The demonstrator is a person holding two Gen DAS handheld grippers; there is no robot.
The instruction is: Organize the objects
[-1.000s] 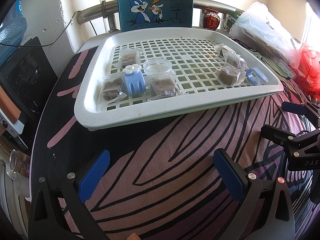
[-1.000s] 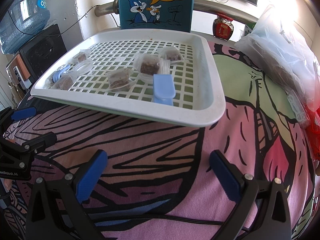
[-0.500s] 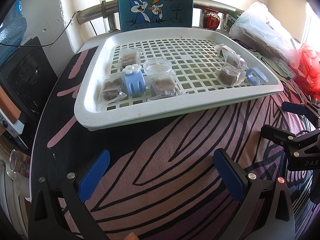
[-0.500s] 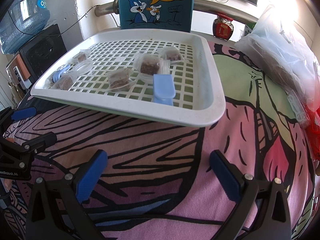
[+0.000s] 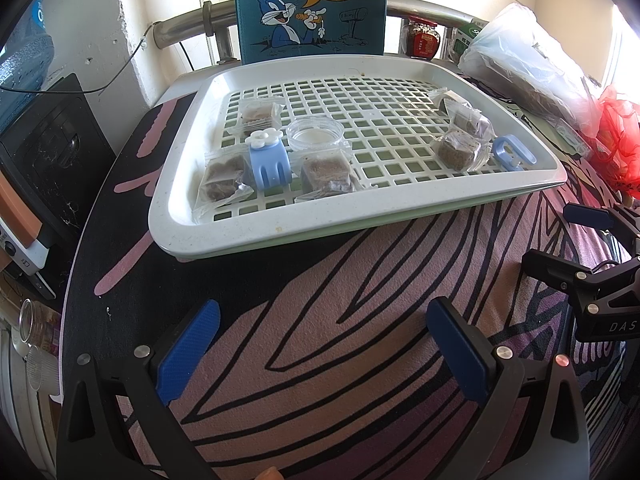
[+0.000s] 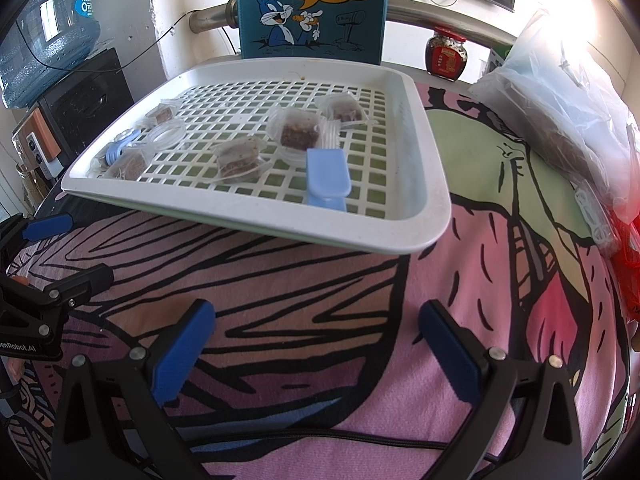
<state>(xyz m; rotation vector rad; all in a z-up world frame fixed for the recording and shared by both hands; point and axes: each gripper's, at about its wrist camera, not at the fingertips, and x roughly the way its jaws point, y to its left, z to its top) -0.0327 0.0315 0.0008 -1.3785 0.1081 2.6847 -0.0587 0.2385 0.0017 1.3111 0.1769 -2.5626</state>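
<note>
A white grid tray (image 5: 224,236) (image 6: 424,216) lies on a patterned cloth. It holds several bagged brown cakes (image 5: 326,170) (image 6: 298,132), a blue hair claw with a white flower (image 5: 268,160), a clear round lid (image 5: 316,134) and a blue clip (image 5: 514,152) (image 6: 326,180). My left gripper (image 5: 324,350) is open and empty above the cloth, in front of the tray. My right gripper (image 6: 316,346) is open and empty too, near the tray's right front corner.
A blue "What's Up Doc?" box (image 5: 310,8) stands behind the tray. A red-lidded jar (image 6: 446,54), plastic bags (image 6: 560,92) at right, a water bottle (image 6: 48,28) and a black speaker (image 5: 44,144) at left.
</note>
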